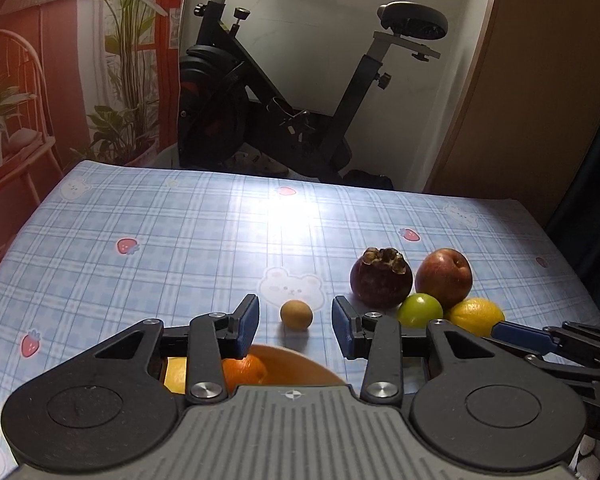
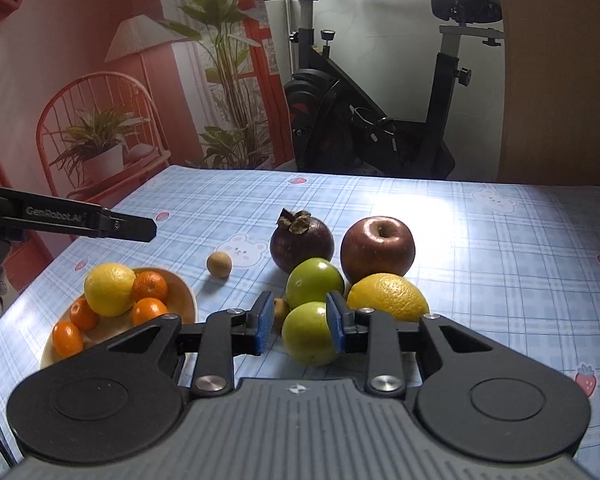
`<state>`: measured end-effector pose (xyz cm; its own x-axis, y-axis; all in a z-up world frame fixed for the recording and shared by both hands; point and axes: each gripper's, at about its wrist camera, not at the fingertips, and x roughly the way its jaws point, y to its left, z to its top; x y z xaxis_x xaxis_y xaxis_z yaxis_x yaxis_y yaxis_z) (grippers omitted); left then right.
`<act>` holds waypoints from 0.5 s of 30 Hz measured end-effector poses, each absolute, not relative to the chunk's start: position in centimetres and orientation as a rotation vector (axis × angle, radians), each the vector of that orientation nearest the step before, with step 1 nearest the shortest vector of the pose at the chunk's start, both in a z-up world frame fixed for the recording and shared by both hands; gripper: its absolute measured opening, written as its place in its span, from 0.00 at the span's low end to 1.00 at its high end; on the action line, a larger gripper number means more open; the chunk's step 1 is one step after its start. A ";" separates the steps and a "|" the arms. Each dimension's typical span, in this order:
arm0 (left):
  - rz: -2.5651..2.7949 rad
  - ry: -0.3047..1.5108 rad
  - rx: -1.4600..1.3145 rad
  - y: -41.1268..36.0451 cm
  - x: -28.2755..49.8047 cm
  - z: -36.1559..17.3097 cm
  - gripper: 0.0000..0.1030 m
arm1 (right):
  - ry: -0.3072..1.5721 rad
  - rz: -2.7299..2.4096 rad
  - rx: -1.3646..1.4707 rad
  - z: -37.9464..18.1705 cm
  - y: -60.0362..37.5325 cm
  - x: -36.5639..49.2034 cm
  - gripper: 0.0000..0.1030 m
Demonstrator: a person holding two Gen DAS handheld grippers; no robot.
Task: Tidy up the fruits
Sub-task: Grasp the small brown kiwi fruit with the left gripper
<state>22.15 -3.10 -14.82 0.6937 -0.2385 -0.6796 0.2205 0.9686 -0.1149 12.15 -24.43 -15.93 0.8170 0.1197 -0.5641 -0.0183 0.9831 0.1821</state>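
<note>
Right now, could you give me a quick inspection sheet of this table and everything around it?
Surface: table under a blue checked cloth.
Job's things: bowl holding a yellow fruit and four oranges; loose on the cloth: purple fruit, apple, lemon, farther green fruit, nearer green fruit, small brown fruit.
Clutter: nothing seen.
Grippers: left gripper open, empty; right gripper open around the nearer green fruit, one pad seemingly touching it.
Cables: nothing seen.
Surroundings: exercise bike, plant backdrop.
</note>
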 end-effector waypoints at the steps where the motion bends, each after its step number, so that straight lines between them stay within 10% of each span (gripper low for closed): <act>1: -0.262 0.775 -0.023 -3.4 23.0 -15.2 0.41 | 0.607 0.071 0.182 -15.9 -24.7 12.2 0.30; 15: -0.241 0.951 -0.051 -4.5 28.8 -20.4 0.41 | 0.620 0.076 0.205 -16.1 -25.9 12.7 0.27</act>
